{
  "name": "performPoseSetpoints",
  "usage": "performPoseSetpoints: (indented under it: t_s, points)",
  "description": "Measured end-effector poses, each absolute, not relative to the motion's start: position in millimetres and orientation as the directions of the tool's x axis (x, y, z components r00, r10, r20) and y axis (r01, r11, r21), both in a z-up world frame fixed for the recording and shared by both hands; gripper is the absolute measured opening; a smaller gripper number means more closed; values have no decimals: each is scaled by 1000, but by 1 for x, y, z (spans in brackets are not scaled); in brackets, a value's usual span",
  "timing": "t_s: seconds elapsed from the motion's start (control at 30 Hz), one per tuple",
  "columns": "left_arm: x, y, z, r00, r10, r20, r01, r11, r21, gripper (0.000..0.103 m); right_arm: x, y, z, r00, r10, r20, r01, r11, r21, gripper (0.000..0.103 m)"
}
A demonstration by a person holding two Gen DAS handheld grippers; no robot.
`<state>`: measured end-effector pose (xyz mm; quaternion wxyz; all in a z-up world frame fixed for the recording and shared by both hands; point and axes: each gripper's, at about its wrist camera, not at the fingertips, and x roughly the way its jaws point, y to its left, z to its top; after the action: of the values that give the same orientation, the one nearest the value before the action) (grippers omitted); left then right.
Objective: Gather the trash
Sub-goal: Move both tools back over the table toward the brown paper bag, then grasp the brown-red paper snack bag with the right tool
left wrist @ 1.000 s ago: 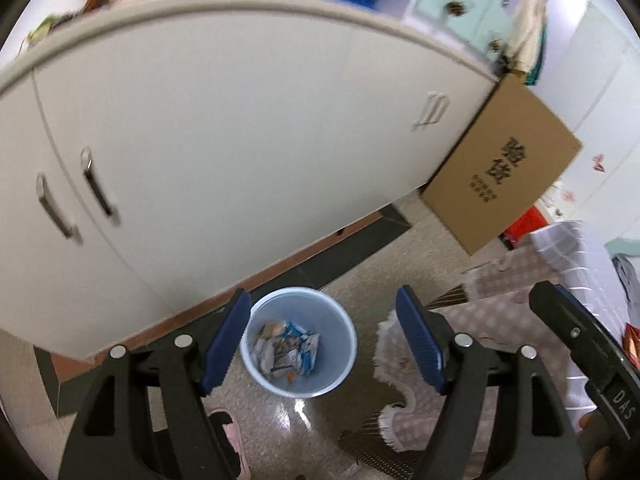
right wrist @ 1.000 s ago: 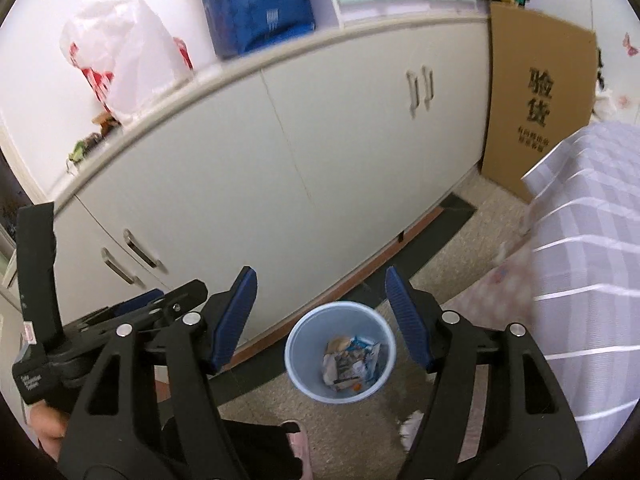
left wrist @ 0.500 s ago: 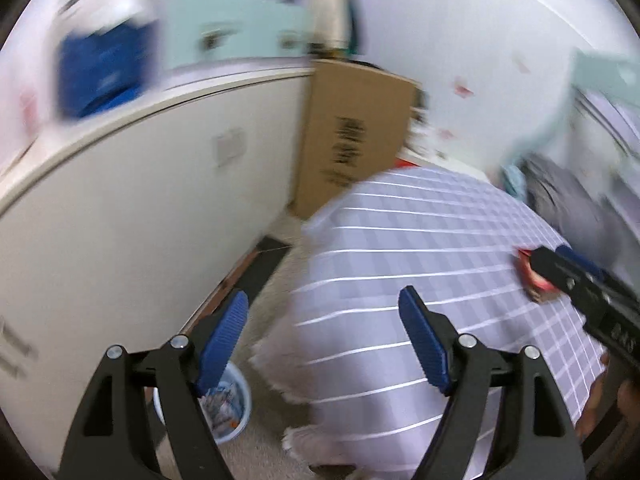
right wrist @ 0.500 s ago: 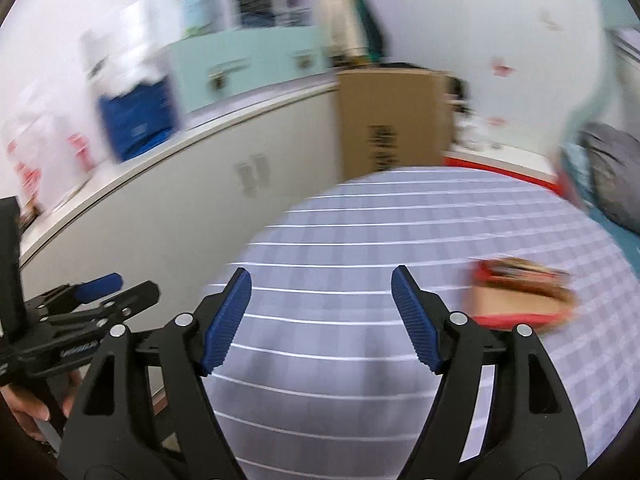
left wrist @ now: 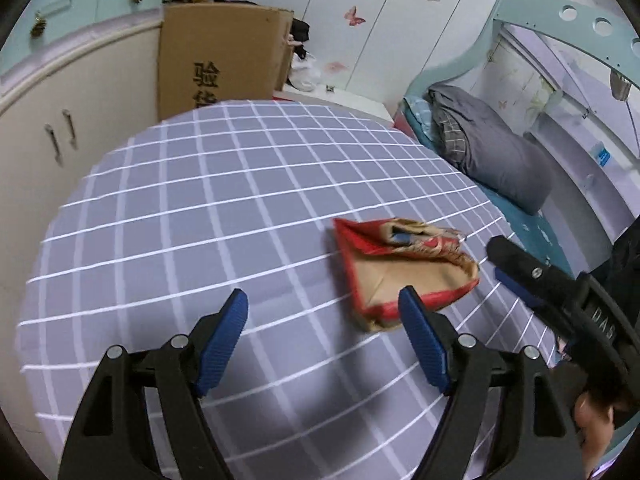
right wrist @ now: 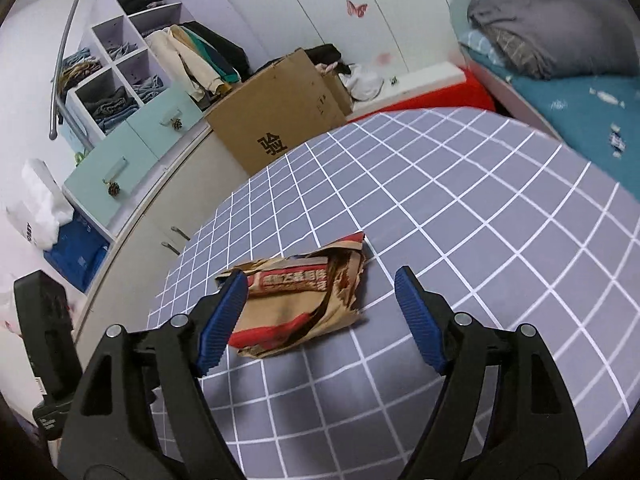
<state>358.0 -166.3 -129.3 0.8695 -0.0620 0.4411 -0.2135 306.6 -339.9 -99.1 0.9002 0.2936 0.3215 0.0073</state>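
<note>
A crumpled red and brown paper bag (left wrist: 400, 272) lies on the round table's purple checked cloth (left wrist: 200, 200). My left gripper (left wrist: 323, 296) hovers open just short of the bag, which sits by its right finger; nothing is between the pads. In the right wrist view the same bag (right wrist: 300, 304) lies ahead of my right gripper (right wrist: 320, 276), partly behind its left finger. The right jaws are opening and grip nothing. The right gripper (left wrist: 520, 272) also shows at the left view's right edge, beyond the bag.
A cardboard box (left wrist: 224, 56) leans behind the table beside the white cupboard (left wrist: 40, 140). A bed with grey bedding (left wrist: 492, 152) runs along the right. Shelves of clothes (right wrist: 120, 80) stand over the cupboard. A hand (left wrist: 592, 420) holds the right gripper.
Both views swung away from the blue bin on the floor by the cupboard and up over the table. The paper bag came into view. The right jaws spread a little wider.
</note>
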Motion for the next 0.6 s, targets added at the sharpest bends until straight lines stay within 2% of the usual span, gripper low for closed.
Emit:
performPoseSetpoints:
  t_s: [0.07, 0.2, 0.23, 0.27, 0.33, 0.43, 0.6]
  points:
    - [367, -175, -134, 506, -435, -745, 314, 897, -311, 74, 311, -342, -104, 783, 228, -578, 174, 812, 557, 75]
    - [379, -186, -143, 444, -506, -740, 323, 860, -394, 64, 326, -343, -114, 760, 295, -579, 158, 780, 605, 75]
    - [380, -188, -145, 428, -528, -734, 331, 847, -416, 59, 326, -341, -116, 756, 306, -579, 153, 777, 611, 75]
    - [381, -191, -147, 408, -556, -725, 344, 829, -442, 51, 328, -338, -118, 746, 327, -580, 142, 772, 619, 69]
    - [380, -198, -148, 394, -576, -716, 357, 814, -458, 42, 331, -332, -120, 736, 339, -587, 133, 776, 616, 64]
    - [376, -204, -145, 432, -545, -718, 366, 834, -412, 42, 328, -328, -116, 741, 339, -580, 119, 784, 610, 59]
    - [359, -177, -129, 479, -543, -690, 366, 838, -405, 41, 320, -305, -99, 746, 353, -565, 74, 799, 597, 59]
